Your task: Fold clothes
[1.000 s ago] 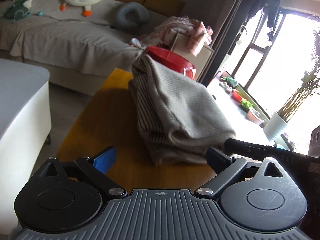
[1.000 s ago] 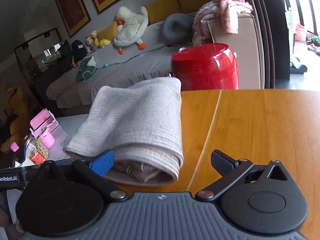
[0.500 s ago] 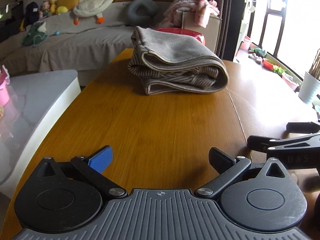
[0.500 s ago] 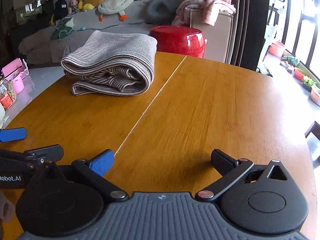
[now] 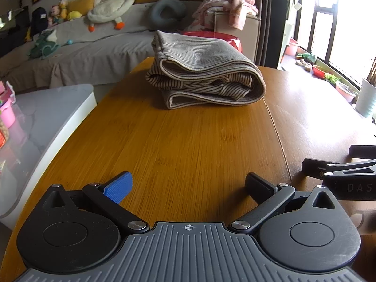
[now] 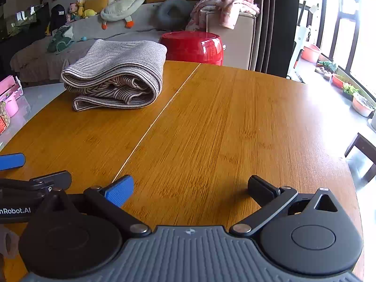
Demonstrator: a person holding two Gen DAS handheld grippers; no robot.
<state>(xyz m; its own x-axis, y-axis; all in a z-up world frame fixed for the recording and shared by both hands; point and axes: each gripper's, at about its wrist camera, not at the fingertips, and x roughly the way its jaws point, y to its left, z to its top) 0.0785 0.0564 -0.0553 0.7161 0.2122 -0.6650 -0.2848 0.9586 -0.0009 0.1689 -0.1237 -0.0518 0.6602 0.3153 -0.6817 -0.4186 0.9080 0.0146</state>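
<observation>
Your striped garment (image 5: 204, 70) sits folded into a thick bundle at the far end of the wooden worktop (image 5: 188, 145), in the upper middle of the left wrist view and the upper left of the right wrist view, just left of the seam that runs down the board. It looks like a soft knit: light, limp, and likely to sag or unroll if you lift it by one layer only. The rounded fold faces the right of the frame, while the loose hems and inner layers show at the near side, so judge those edges as the ones that would slip apart first. If you need to move or tidy it, take the whole stack from both short ends, pinching through all layers close to the worktop, not the top flap alone. Your left hand-held gripper (image 5: 188, 188) is spread wide with nothing between its fingers, low over the near edge; your right hand-held gripper (image 6: 190, 188) is likewise spread and holds nothing, well apart from the bundle. The folding itself looks about finished.
</observation>
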